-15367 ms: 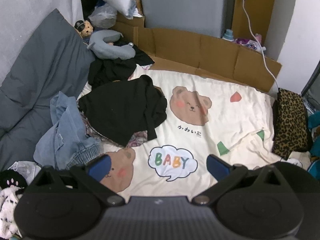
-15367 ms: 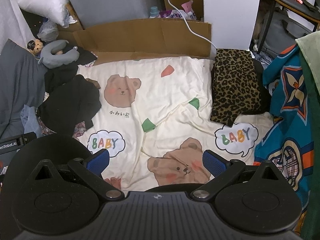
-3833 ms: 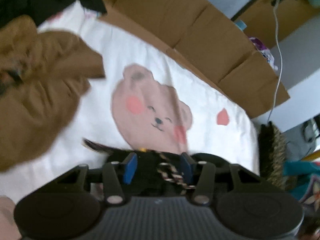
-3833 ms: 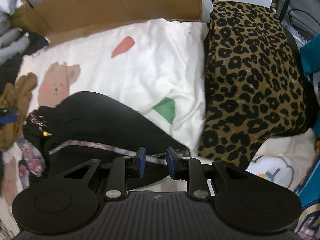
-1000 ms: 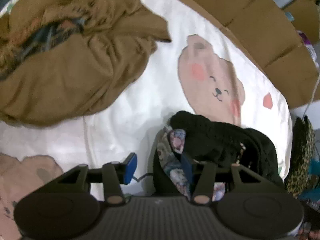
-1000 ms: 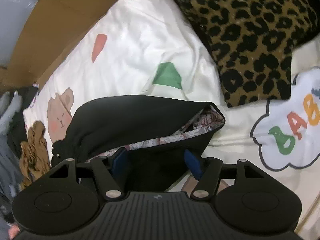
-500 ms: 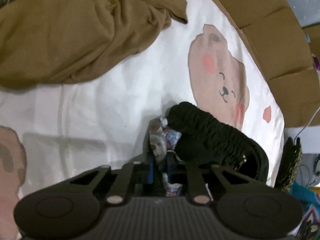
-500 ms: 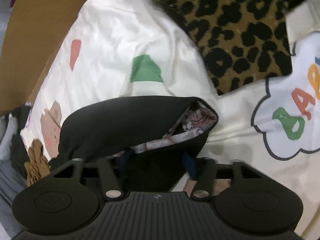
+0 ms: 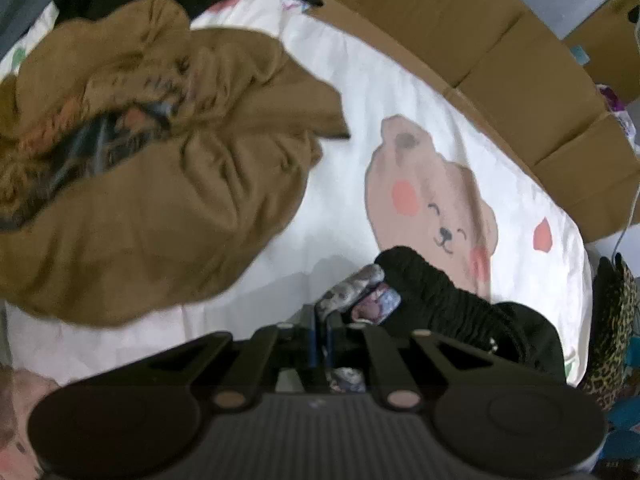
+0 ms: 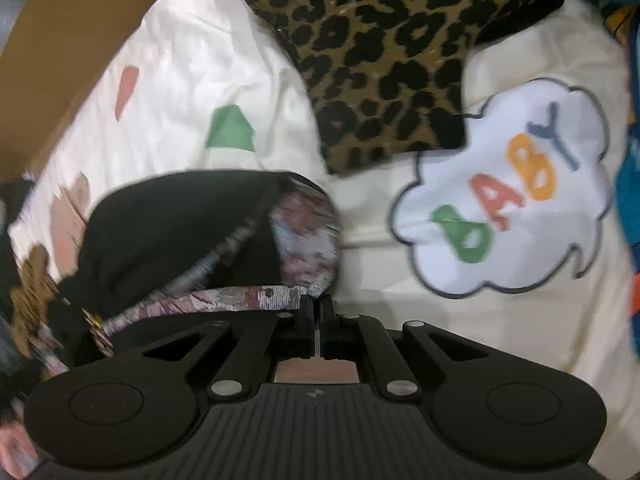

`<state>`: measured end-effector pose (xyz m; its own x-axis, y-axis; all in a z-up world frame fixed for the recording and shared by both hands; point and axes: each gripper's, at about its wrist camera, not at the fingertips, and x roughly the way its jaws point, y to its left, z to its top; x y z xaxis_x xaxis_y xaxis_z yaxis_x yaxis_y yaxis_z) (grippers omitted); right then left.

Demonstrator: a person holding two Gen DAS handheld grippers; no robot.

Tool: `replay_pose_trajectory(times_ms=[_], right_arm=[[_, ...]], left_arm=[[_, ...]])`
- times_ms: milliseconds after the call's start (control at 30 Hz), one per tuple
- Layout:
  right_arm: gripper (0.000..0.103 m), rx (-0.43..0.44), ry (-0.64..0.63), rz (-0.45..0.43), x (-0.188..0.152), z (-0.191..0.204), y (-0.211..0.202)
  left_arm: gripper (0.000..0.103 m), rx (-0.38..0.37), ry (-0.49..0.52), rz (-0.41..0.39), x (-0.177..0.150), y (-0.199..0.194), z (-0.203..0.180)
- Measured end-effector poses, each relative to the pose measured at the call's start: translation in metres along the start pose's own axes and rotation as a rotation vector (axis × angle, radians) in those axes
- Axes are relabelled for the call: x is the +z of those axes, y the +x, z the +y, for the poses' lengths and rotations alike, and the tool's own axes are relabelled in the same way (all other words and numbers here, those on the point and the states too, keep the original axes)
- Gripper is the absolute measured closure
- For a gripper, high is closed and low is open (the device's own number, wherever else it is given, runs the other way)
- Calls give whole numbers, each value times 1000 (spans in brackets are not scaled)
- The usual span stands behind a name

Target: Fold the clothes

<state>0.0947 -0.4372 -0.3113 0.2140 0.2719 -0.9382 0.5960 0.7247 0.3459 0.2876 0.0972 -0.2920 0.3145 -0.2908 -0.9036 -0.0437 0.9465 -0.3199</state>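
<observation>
A black garment (image 9: 460,304) with a floral lining lies on the cream bear-print sheet (image 9: 352,140). My left gripper (image 9: 322,326) is shut on its floral-lined edge near the bunched black waistband. In the right wrist view the same black garment (image 10: 176,220) arches up from the sheet, its floral inside (image 10: 308,232) showing. My right gripper (image 10: 316,312) is shut on the floral hem strip at the garment's near corner.
A crumpled brown garment (image 9: 140,168) fills the left of the sheet. A folded leopard-print piece (image 10: 384,48) lies at the far right. Cardboard panels (image 9: 480,36) border the far side. Teal patterned cloth (image 10: 630,184) lies along the right edge.
My right gripper has closed from open onto the floral hem, and the garment's corner has lifted. My left gripper stays shut on the lining and has risen and pulled back.
</observation>
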Motion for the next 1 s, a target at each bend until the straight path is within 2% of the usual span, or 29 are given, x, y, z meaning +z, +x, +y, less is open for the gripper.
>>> replay_pose_trajectory(times_ms=[167,267,433,600,667,700,767,1000], right_arm=[[103,-127,-108,-8,-7,-18,-8],[103,-202,-170,-21,-9,-27,-12],[102,-112,-368,-136,-4,7,-33],[99,-51,-542,-138,-3,56,-21],[83,-31,-614,-153,-6,74,-17],[68,-22,-648,-169,-9,82,-16],[60,7,-696,-203,-11,91,-17],[60,63,-853,-279,-17,116,-9]], left_arm=[[96,-17,85,-8,4,-3,-11],[90,11,132,10,3,2,-13],[84,-11,137,11,4,1,-2],[80,-17,162,21,6,2,1],[78,-25,148,26,9,6,4],[76,-30,140,27,11,8,5],[72,-36,126,26,14,13,6],[71,-71,89,27,24,42,9]])
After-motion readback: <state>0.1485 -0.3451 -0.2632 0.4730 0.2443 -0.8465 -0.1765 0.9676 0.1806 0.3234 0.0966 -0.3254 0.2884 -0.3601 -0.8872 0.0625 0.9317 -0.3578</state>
